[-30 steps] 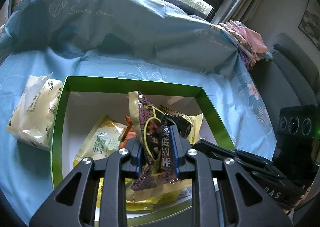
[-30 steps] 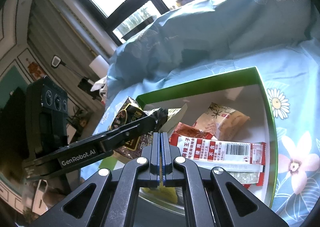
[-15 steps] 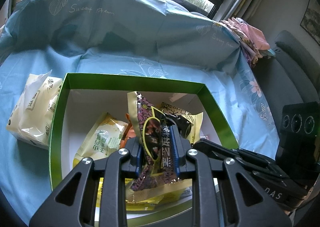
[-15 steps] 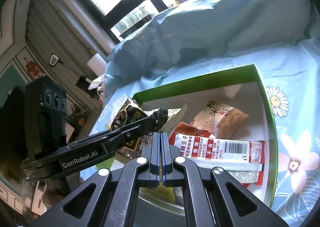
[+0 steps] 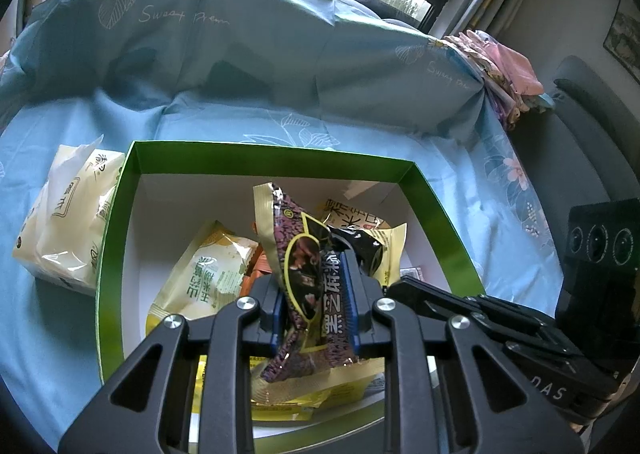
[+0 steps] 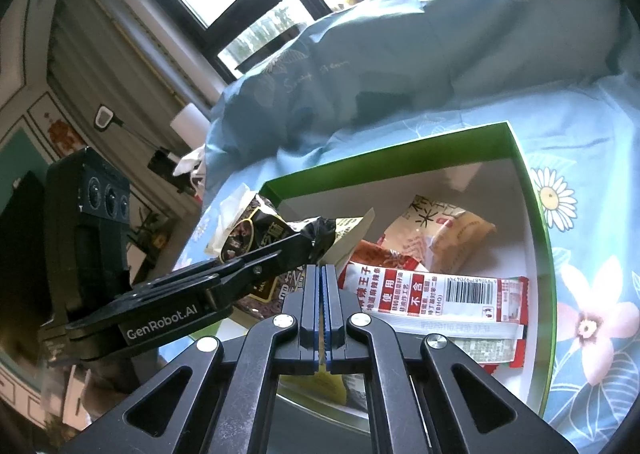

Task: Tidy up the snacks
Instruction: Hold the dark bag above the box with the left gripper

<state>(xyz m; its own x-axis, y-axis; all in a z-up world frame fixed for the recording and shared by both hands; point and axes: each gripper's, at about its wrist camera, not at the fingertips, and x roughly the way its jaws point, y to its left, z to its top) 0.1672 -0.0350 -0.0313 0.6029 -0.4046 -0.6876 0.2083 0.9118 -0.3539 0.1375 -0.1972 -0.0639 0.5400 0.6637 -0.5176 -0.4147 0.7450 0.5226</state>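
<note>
left gripper [image 5: 316,294] jaws clamp a purple snack packet [image 5: 308,286] upright at lower centre, over the green box [image 5: 116,254] — right gripper [image 6: 324,294] jaws fully closed, empty, lower centre.

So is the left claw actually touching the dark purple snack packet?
Touching. The left wrist view shows the left claw with both pads pressed against the dark purple snack packet, pinching it.

box's near wall [image 5: 280,442] behind gripper frame, yellow packet [image 5: 320,390] partly covered
</note>
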